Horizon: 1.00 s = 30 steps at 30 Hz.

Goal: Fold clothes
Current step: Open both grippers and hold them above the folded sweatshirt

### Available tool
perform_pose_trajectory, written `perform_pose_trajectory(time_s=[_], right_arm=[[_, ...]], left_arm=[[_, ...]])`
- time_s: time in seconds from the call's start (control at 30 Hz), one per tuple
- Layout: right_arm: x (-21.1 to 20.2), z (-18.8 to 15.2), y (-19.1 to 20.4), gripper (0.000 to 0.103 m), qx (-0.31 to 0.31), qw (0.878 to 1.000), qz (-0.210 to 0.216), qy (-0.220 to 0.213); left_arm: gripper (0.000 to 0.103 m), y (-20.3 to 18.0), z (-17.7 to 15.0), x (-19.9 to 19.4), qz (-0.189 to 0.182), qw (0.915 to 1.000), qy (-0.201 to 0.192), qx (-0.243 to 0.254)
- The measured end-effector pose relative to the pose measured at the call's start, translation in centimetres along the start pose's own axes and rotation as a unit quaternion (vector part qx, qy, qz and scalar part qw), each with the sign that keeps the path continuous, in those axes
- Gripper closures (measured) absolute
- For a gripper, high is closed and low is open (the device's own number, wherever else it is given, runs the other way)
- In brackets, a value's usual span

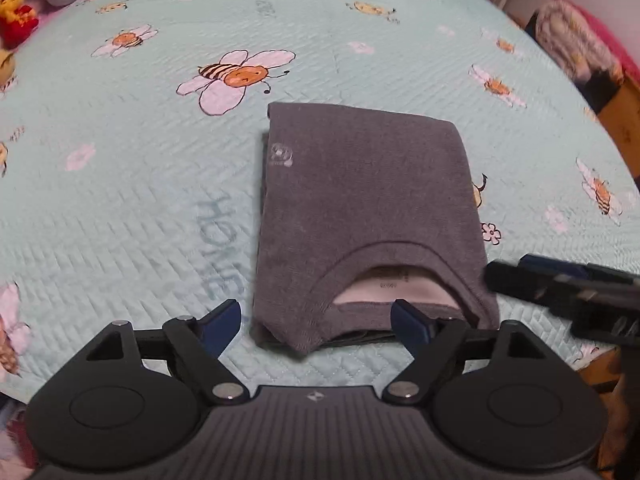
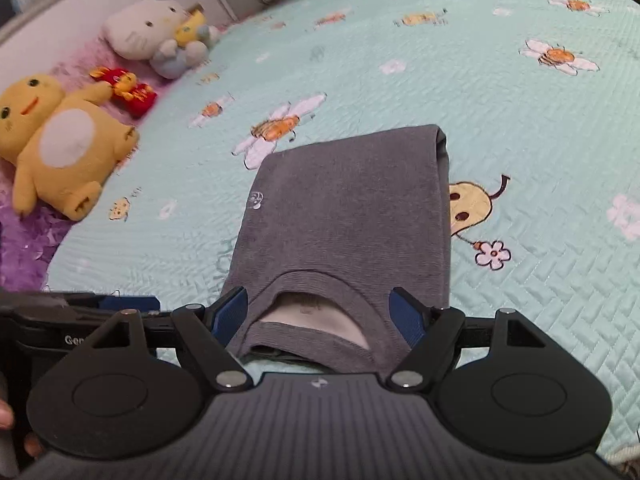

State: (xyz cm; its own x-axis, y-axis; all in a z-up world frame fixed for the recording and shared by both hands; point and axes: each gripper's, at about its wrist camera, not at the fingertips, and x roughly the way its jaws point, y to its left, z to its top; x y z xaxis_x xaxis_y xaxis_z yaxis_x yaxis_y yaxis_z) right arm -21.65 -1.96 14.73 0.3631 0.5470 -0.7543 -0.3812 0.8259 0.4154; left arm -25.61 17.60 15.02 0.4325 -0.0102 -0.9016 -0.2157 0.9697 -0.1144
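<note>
shirt (image 1: 368, 200): grey, folded into a neat rectangle, flat on the bee-print bed cover (image 1: 120, 200), collar toward the cameras | left gripper (image 1: 316, 320): jaws wide, holding nothing, at the collar edge | right gripper (image 2: 320, 312): jaws wide, holding nothing, also at the collar | plush toys (image 2: 60, 140): at the bed's edge

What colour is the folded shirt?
Dark grey shirt, small pale logo; clearest in the right wrist view.

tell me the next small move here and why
Probably back both grippers away. The grey shirt already lies as a compact folded rectangle on the bee-print quilt, and the left gripper and right gripper are open, holding nothing.
</note>
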Motion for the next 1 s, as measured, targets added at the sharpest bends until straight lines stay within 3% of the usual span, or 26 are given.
perform_pose_trajectory(time_s=[0.17, 0.27, 0.4, 0.57, 1.0], right_arm=[[0.7, 1.5, 1.5, 0.026, 0.011, 0.996, -0.055, 0.063], [0.4, 1.5, 2.5, 0.026, -0.02, 0.993, -0.097, 0.063], [0.5, 1.5, 3.1, 0.026, -0.025, 0.99, -0.116, 0.073], [1.7, 1.5, 4.1, 0.026, -0.046, 0.983, -0.146, 0.102], [2.8, 1.9, 4.8, 0.026, -0.061, 0.98, -0.156, 0.103]], left_arm=[[0.011, -0.8, 1.4, 0.1, 0.05, 0.9982, 0.034, 0.005], [0.011, -0.4, 1.4, 0.7, 0.041, 0.9978, 0.052, -0.003], [0.011, 0.3, 1.3, 1.6, 0.026, 0.9967, 0.075, -0.016], [0.011, 0.5, 1.3, 2.0, 0.039, 0.996, 0.08, -0.012], [0.011, 1.0, 1.4, 3.7, 0.034, 0.9947, 0.097, -0.013]])
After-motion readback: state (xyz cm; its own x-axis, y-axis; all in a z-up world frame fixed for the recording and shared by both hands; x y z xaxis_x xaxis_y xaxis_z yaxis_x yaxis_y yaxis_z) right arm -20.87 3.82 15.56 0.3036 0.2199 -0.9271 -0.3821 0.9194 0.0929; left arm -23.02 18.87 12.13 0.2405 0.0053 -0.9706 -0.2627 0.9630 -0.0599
